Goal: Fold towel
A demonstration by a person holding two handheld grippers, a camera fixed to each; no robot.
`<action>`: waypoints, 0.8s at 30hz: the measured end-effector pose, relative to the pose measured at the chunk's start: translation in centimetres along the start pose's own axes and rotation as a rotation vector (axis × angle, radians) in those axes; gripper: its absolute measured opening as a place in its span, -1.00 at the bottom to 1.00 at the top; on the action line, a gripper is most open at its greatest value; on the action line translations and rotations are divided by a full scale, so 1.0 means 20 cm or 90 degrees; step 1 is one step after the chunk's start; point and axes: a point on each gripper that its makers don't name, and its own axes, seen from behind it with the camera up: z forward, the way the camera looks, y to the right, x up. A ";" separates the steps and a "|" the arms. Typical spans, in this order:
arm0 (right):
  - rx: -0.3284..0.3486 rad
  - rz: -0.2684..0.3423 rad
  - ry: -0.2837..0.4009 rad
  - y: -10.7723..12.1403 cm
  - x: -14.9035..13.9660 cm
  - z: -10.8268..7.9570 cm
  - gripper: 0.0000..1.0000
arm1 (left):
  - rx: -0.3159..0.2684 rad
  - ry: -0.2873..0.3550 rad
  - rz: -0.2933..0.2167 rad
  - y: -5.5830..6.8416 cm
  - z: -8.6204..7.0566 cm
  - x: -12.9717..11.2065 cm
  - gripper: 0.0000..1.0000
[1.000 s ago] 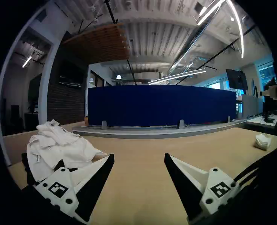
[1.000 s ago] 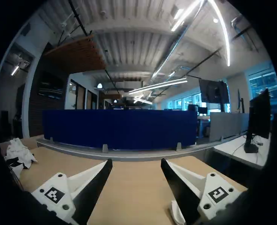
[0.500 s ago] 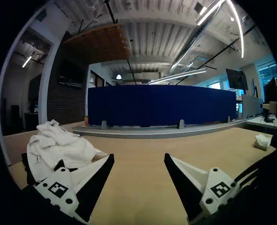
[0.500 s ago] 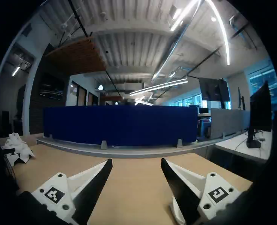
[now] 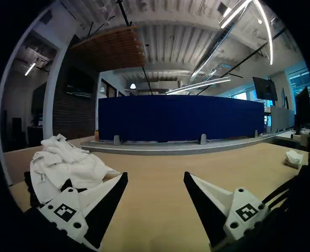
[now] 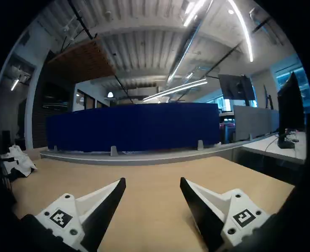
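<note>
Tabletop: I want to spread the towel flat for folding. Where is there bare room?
Bare tabletop runs from the left gripper to the blue partition, between the crumpled towel and a small white bundle; likewise ahead of the right gripper. Crowded only at the towel.

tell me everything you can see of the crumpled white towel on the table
The crumpled white cloth towel lies unfolded in a loose rumpled heap of soft folds on the light wooden table, left of centre in the left gripper view. It sits just beyond the open left gripper, not between its fingers.
</note>
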 end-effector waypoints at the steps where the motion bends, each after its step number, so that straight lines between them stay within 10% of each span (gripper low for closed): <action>1: 0.000 0.002 0.000 0.00 0.00 0.00 1.00 | 0.000 0.000 0.000 0.00 0.00 0.00 0.98; 24: 0.021 -0.019 -0.001 -0.03 -0.06 -0.02 1.00 | 0.000 0.000 0.000 0.00 0.00 0.00 0.98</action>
